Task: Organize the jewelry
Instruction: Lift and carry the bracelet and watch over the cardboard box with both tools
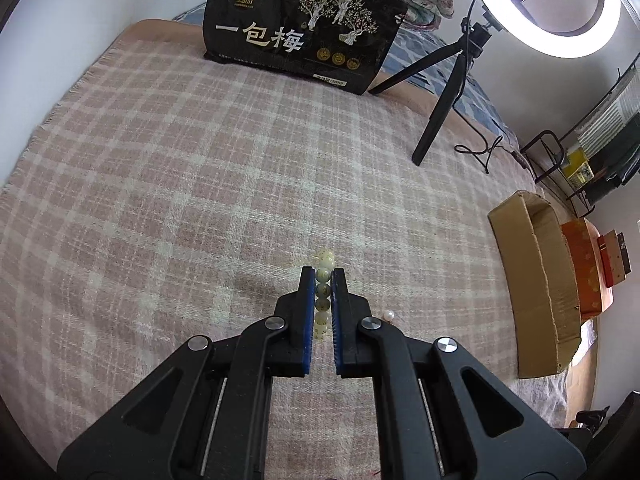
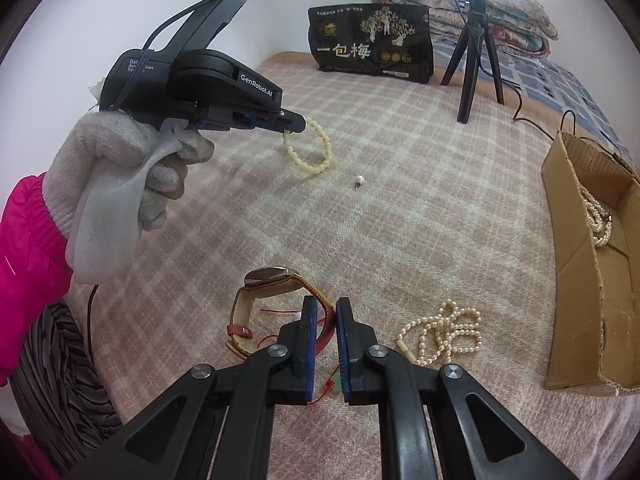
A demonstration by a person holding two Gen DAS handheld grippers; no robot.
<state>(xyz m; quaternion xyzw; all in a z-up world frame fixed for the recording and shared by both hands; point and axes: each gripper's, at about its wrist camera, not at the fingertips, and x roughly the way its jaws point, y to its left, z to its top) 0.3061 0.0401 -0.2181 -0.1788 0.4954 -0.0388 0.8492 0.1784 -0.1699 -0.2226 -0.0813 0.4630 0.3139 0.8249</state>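
On a bed spread with a pink-and-cream plaid blanket (image 1: 168,168), you are gripping a pale yellow bead bracelet (image 1: 323,294) in the left gripper (image 1: 323,276), its jaws drawn narrow on the strand so that the beads are running in a line between the blue pads (image 1: 308,320). In the right wrist view the same left gripper (image 2: 298,126) is showing from the side, held in your white-gloved left hand (image 2: 132,168) with a pink sleeve at the wrist, and the bracelet (image 2: 310,148) is hanging from its tip as a loop, its lower part reaching the blanket (image 2: 420,208). A single pearl stud (image 2: 359,179) is lying on the blanket just beyond the bracelet, apart from it.

Nearer you, the right gripper (image 2: 326,308) is closing its jaws narrowly on the red strap of a gold-cased wristwatch (image 2: 276,308), whose case is tilting up to the left of the fingers. A thin red cord with a small green piece (image 2: 336,384) is lying under the jaws. A heap of pearl necklace (image 2: 444,332) is resting on the blanket just right of the gripper. An open cardboard box (image 2: 576,280) is standing at the right edge of the bed with another pearl strand (image 2: 598,216) inside. At the far side, a black snack bag (image 2: 372,44) is standing beside a ring light on a tripod (image 2: 476,52)
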